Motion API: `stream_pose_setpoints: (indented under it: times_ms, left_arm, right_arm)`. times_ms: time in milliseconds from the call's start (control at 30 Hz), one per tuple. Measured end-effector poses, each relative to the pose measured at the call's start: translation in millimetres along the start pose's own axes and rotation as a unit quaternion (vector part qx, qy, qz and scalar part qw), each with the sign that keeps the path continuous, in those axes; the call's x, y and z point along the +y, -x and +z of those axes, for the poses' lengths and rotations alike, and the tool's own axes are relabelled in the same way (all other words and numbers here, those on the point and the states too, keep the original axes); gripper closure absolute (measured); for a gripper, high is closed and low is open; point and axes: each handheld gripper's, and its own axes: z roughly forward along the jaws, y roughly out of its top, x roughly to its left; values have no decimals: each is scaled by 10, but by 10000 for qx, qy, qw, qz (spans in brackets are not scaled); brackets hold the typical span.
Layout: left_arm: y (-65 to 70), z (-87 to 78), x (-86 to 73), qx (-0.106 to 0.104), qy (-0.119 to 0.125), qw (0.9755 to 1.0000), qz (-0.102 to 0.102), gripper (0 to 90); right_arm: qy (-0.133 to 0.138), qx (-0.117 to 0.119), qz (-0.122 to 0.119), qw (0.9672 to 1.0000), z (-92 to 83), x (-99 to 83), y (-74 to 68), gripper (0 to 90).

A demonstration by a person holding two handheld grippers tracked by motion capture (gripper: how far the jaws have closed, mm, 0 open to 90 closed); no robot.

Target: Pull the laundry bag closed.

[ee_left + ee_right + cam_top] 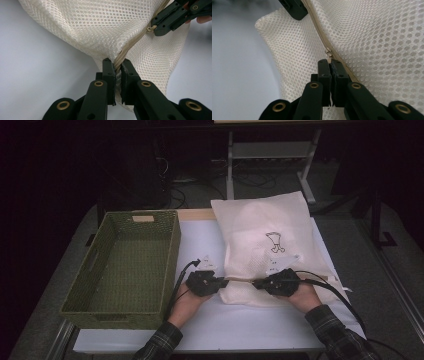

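Note:
A cream mesh bag (260, 227) with a small black drawing lies on the white table (200, 242); its zipper (241, 281) runs along the near edge. My left gripper (226, 281) is shut on the bag's zipper end (119, 65), with mesh pinched between the pads. My right gripper (255, 283) faces it from the right, shut on the zipper's small pull tab (328, 53). In the left gripper view the right gripper (153, 28) grips the pull farther up the zipper (132, 43). The left gripper (297, 11) appears at the top of the right gripper view.
A green woven basket (171, 247) with nothing in it stands at the left of the table, close to my left hand. Black cables (330, 287) trail from both grippers. Behind the table are a dark floor, a metal frame (270, 150) and cables.

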Motion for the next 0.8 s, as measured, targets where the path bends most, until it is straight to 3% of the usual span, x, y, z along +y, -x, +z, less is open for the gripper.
stream_pose_setpoints:
  times_ms: [400, 800]
  left_arm:
    - [-9, -14, -1, 25, 15, 10000, -38, 837]
    - [-11, -17, -1, 11, 30, 10000, -56, 837]
  right_arm:
    - [-23, -96, 64, 9999, -39, -50, 66, 870]
    - [30, -254, 237, 9994, -218, -195, 111, 870]
